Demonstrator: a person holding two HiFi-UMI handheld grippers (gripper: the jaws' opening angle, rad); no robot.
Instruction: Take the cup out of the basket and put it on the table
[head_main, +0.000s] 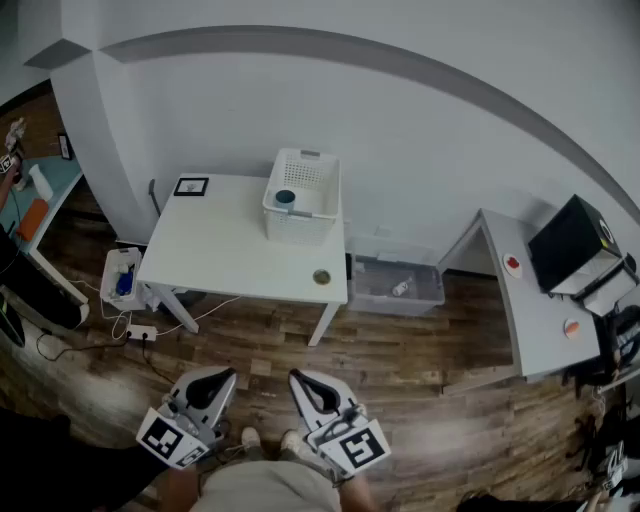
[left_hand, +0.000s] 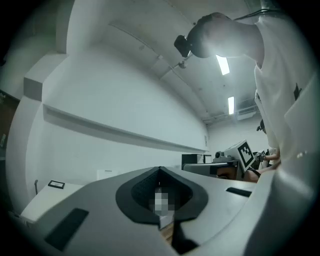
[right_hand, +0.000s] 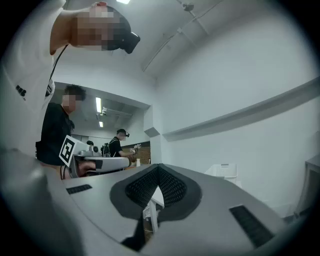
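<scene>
A white slatted basket (head_main: 301, 208) stands at the back right of a white table (head_main: 225, 250), far ahead of me. Inside it sits a small dark-blue cup (head_main: 285, 198). My left gripper (head_main: 221, 379) and right gripper (head_main: 298, 380) hang low near my body, over the wooden floor and well short of the table. Both have their jaws together with nothing between them. In the left gripper view the left gripper (left_hand: 160, 172) points up at the wall. In the right gripper view the right gripper (right_hand: 157, 171) does the same, with the basket (right_hand: 222, 171) small at the right.
On the table lie a black-framed marker card (head_main: 191, 186) and a small round object (head_main: 321, 277). A clear plastic bin (head_main: 398, 285) sits on the floor to its right. Another table (head_main: 535, 315) with a black box (head_main: 570, 243) stands further right. A white box (head_main: 122, 277) and power strip (head_main: 140, 331) lie left.
</scene>
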